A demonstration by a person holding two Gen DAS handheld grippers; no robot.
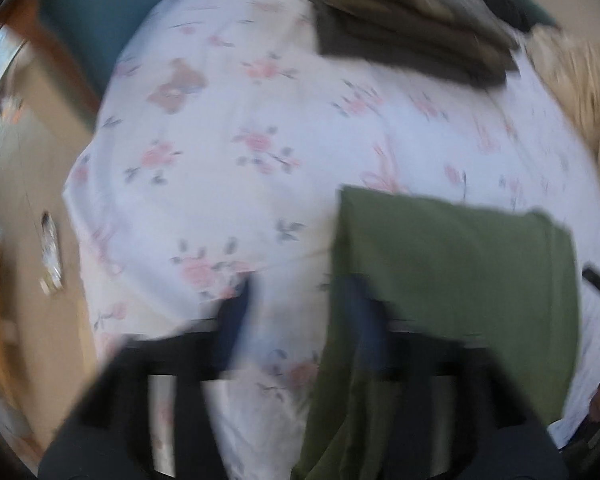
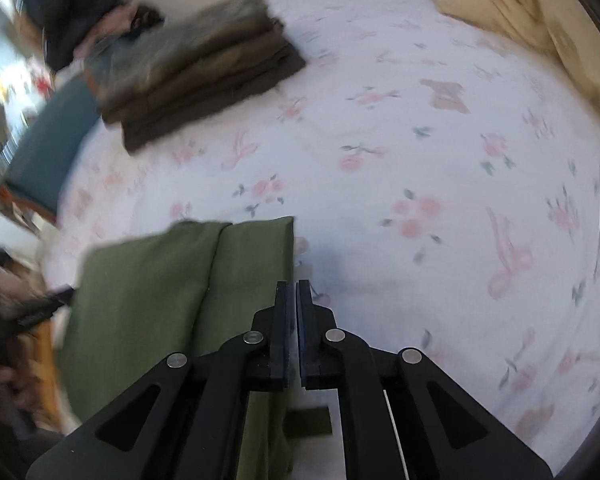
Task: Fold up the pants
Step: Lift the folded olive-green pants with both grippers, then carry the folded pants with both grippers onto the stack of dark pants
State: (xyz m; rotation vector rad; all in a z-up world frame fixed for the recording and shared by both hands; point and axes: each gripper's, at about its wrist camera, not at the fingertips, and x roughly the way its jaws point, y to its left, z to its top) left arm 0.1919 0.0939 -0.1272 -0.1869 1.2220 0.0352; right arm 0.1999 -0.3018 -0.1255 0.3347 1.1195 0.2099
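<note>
On the floral bedsheet [image 2: 420,140], we have the green pants [image 2: 148,292] folded, lying between both tools. Our left gripper [image 1: 300,312] stands wide; our right gripper [image 2: 294,300] is nearly closed, empty. Next, we judge, stack them on the folded pile [image 2: 196,68].

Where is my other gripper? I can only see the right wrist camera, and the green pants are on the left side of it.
Observer: The left wrist view shows the left gripper wide open above the flowered bedsheet.
Operator: Is it touching the pants?
Observer: The green pants hang across its right finger. The picture is too blurred to tell whether they touch.
Operator: Is anything on the floor?
Observer: Yes, a small pale packet lies on the floor beside the bed.
</note>
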